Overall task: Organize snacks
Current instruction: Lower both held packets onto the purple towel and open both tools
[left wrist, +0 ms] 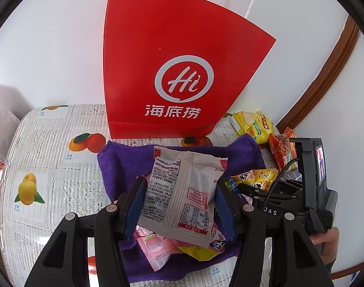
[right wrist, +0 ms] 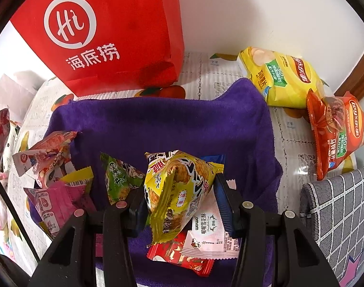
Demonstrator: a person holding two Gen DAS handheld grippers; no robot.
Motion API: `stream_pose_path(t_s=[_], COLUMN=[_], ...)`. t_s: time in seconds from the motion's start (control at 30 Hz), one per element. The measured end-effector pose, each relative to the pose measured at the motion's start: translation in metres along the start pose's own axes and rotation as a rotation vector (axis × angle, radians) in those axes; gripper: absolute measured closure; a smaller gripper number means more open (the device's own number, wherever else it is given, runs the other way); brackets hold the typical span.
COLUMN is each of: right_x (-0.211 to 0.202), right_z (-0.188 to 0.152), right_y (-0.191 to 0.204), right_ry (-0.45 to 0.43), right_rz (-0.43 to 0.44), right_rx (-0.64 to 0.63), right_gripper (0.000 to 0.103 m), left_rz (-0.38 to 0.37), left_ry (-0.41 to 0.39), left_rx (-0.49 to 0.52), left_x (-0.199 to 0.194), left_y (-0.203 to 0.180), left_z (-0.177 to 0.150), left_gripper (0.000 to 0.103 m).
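My left gripper (left wrist: 179, 189) is shut on a silver-white snack packet (left wrist: 182, 191), printed back facing me, held above the purple cloth (left wrist: 119, 160). Below it lie a pink peach packet (left wrist: 155, 246) and a yellow packet (left wrist: 198, 253). My right gripper (right wrist: 179, 191) is shut on a yellow snack packet (right wrist: 179, 186), held above the purple cloth (right wrist: 170, 124). Under it lie a red packet (right wrist: 179, 258) and a white-pink packet (right wrist: 208, 227). A green packet (right wrist: 119, 179) and pink packets (right wrist: 55, 198) lie to its left. The right gripper also shows in the left wrist view (left wrist: 253, 191).
A red paper bag (left wrist: 177, 71) stands against the wall behind the cloth, also in the right wrist view (right wrist: 105, 35). Yellow (right wrist: 280, 79) and orange (right wrist: 335, 131) chip bags lie at the right. A grey checked cushion (right wrist: 337, 215) is at the right edge. The fruit-print tablecloth (left wrist: 45, 157) covers the table.
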State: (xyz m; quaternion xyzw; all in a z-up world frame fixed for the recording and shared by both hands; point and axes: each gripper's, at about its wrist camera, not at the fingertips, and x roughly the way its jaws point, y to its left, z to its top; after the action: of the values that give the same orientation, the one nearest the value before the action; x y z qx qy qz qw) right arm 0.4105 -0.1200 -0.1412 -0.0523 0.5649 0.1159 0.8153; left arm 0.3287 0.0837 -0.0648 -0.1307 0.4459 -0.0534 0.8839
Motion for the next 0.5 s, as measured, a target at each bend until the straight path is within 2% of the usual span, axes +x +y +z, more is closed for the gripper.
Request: stream_pose_path(t_s=[0.33, 0.5], right_x=[0.0047, 0.0051], right_z=[-0.0016, -0.0005], right_y=[0.0019, 0.0048], right_ry=[0.02, 0.026], right_rz=[0.002, 0.007], right_rx=[-0.021, -0.035], right_gripper=[0.052, 0.042], left_rz=[-0.001, 0.001], left_ry=[0.012, 0.024], left_rx=[0.013, 0.024], left_x=[0.0035, 0.0075], left_y=[-0.0012, -0.0051], left_z=[-0.0008, -0.0019], left_gripper=[0.049, 0.049])
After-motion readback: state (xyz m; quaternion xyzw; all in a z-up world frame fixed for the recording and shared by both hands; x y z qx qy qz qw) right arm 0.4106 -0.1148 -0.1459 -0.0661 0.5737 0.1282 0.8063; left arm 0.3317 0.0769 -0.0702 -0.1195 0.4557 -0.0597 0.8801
